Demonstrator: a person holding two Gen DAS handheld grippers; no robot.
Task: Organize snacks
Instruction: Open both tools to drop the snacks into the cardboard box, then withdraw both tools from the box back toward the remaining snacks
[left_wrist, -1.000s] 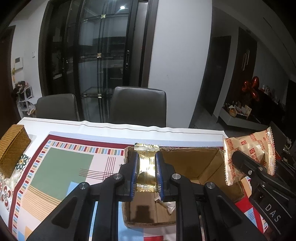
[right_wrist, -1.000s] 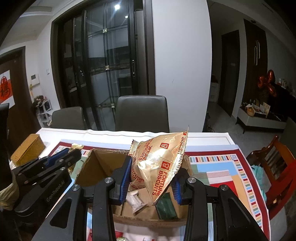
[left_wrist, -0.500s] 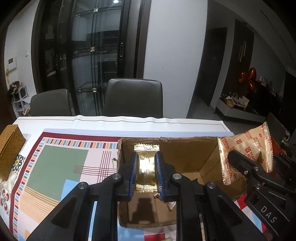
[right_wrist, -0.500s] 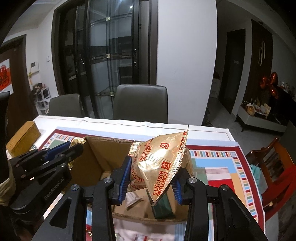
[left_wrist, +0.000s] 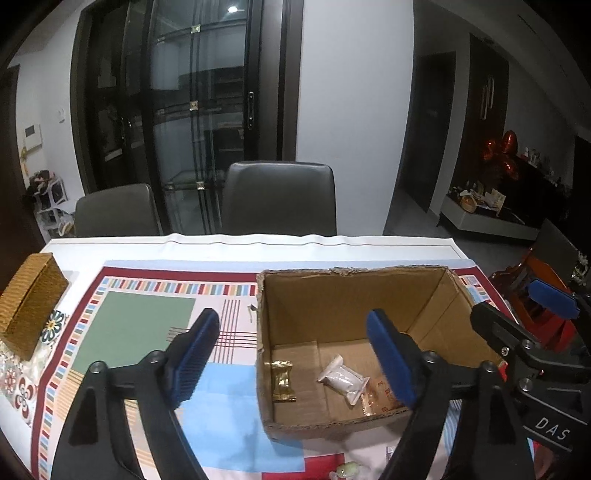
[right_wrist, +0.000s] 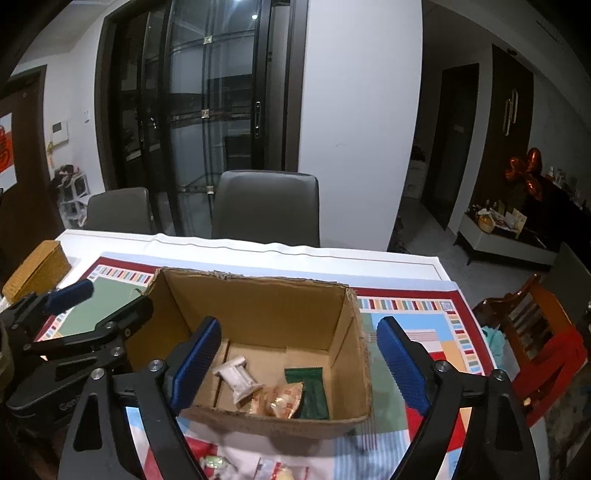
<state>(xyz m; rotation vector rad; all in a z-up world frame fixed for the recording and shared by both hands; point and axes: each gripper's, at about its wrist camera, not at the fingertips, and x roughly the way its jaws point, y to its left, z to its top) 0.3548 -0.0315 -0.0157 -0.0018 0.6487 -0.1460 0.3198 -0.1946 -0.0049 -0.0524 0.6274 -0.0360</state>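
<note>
- Through the left wrist camera, we see our left gripper (left_wrist: 291, 332) with its blue-padded jaws spreading apart and nothing between them.
- The open brown cardboard box (left_wrist: 354, 291) sits just past the jaws, toward one o'clock from the gripper, on the patterned multicolour tablecloth (left_wrist: 147, 317).
- On the box floor lie a small gold foil-wrapped snack (left_wrist: 282, 380) at the left wall, a white wrapped snack (left_wrist: 343, 380) at its three o'clock, and a tan printed biscuit bag (left_wrist: 376, 398) partly hidden behind the right finger.
- A woven golden-brown rectangular box (left_wrist: 31, 306) rests at nine o'clock on the table's edge.
- Our right gripper (left_wrist: 524, 321) enters at three o'clock.
- Through the right wrist camera, our right gripper (right_wrist: 299, 339) is likewise widening its jaws, empty, above the same cardboard box (right_wrist: 258, 295).
- Inside we see the white snack (right_wrist: 236, 376), the biscuit bag (right_wrist: 280, 400) at five o'clock from it, and a dark green flat packet (right_wrist: 310, 387) against the right wall.
- Our left gripper (right_wrist: 92, 306) reaches in at nine o'clock, jaws parted.
- More small wrapped snacks (right_wrist: 280, 472) lie on the cloth at six o'clock.
</note>
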